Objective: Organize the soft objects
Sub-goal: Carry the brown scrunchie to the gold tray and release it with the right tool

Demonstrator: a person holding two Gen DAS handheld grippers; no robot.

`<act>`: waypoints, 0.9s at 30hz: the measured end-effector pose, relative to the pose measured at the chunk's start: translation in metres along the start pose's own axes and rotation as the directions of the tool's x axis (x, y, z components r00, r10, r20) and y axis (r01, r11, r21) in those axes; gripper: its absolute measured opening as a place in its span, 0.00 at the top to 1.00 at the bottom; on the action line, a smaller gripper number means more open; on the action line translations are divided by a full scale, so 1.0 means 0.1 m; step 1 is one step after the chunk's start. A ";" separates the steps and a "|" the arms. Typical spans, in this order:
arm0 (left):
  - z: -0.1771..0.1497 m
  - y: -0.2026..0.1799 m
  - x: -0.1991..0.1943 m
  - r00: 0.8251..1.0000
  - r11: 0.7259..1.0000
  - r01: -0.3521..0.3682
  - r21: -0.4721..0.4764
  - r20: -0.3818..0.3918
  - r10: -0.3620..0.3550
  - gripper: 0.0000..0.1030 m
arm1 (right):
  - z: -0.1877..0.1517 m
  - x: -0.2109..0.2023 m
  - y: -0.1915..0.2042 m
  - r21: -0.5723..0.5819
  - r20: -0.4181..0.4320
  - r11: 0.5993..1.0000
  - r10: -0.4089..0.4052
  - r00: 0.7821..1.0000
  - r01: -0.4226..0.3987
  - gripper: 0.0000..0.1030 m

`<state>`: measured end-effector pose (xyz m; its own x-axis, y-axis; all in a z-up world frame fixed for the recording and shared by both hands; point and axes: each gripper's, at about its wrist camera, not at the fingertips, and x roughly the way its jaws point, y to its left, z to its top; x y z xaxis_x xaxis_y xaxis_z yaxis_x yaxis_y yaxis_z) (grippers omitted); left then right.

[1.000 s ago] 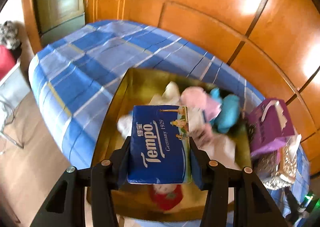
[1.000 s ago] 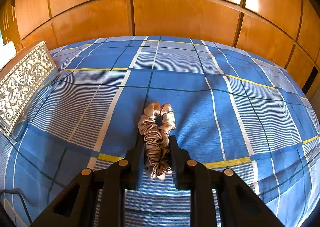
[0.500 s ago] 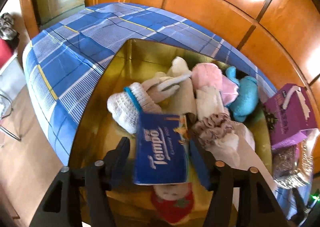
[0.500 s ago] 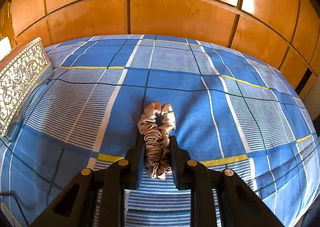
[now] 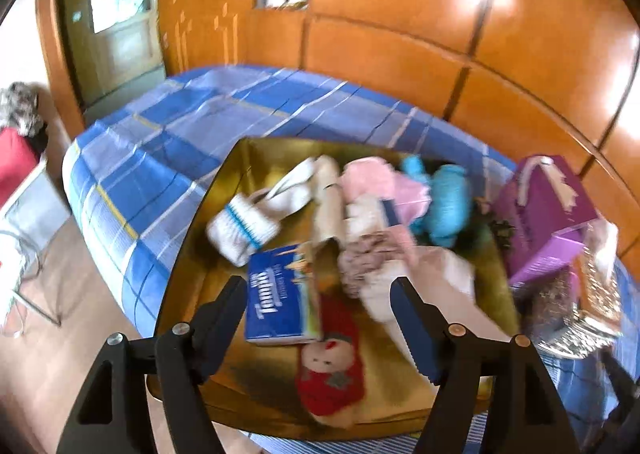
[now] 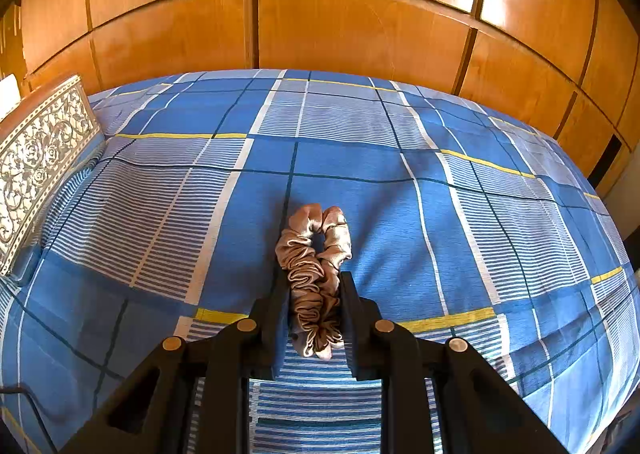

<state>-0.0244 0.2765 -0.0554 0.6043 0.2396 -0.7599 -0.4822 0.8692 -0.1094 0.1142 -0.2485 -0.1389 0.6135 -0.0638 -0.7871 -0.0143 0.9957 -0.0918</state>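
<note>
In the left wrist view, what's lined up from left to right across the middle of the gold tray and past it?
White sock with a blue stripe → pink cloth → turquoise plush → purple box, which stands outside the gold tray.

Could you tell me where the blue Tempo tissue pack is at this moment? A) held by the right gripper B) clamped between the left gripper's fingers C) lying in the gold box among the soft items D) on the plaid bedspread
C: the Tempo tissue pack lies inside the gold box, clear of the open left gripper; the right gripper pinches a beige scrunchie.
</note>
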 end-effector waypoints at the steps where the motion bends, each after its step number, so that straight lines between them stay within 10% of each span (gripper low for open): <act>1: 0.00 -0.05 -0.05 1.000 1.000 0.005 0.018 0.014 -0.005 0.28 | 0.00 0.00 -0.01 0.013 -0.003 1.000 0.006 1.000 -0.006 0.79; 27: -0.17 -0.64 -0.34 0.993 0.975 0.089 0.205 0.059 -0.103 0.26 | 0.22 0.12 -0.05 0.085 -0.073 0.996 0.042 0.996 -0.036 0.79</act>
<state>-0.0248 0.2059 -0.0333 0.6871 0.1737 -0.7055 -0.2864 0.9571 -0.0433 0.1390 -0.2533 -0.1345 0.5534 -0.0265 -0.8325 0.0308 0.9995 -0.0113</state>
